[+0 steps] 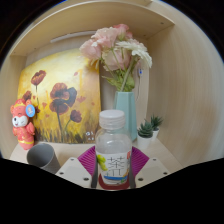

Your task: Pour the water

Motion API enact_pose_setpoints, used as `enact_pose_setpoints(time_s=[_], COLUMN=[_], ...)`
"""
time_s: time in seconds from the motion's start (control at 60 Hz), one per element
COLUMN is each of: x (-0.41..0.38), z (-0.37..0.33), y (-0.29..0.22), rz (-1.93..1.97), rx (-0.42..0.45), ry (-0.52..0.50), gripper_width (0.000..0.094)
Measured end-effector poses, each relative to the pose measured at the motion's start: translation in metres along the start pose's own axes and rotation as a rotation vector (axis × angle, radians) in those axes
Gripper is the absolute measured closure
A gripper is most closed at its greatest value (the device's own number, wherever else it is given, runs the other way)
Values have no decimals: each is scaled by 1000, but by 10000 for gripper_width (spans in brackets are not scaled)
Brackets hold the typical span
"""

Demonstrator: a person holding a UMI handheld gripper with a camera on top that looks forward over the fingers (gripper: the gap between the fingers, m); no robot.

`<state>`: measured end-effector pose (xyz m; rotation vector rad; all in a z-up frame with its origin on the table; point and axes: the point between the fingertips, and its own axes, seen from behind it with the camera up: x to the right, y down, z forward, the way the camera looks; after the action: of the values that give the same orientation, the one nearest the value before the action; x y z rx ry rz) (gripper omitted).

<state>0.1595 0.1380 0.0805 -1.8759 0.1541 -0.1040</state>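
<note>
A clear plastic water bottle [113, 150] with a white cap and a white label with green characters stands upright between my fingers. My gripper [113, 162] is shut on it: the left magenta pad [88, 160] and the right magenta pad [139, 158] press on its sides at label height. A grey cup [42, 156] stands on the light table [68, 153], to the left and a little beyond the left finger. I cannot see whether the bottle's base rests on the table.
Behind the bottle stands a pale blue vase [125, 108] of pink and white flowers [117, 50], with a small potted succulent [148, 129] to its right. A poppy painting [60, 100] leans on the back wall. An orange toy figure [22, 120] stands beyond the cup.
</note>
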Motion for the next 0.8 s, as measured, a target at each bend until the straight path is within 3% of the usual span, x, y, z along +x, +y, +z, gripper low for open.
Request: enact_pose_setpoints(time_s=[0.133,0.25,0.333,0.383,0.567,0.8], x=[2,4,8,9,3,-50], z=[-2,-2,-4,-6,-40,-143], y=[1,4,17,24,63,121], rz=[45,47,30,19,-33,-116], rx=[40,6,-56,-85,-206,-360], ry=[-10,-10,11,16,-2,-33], gripper_width=[456,371,200,150,143,149])
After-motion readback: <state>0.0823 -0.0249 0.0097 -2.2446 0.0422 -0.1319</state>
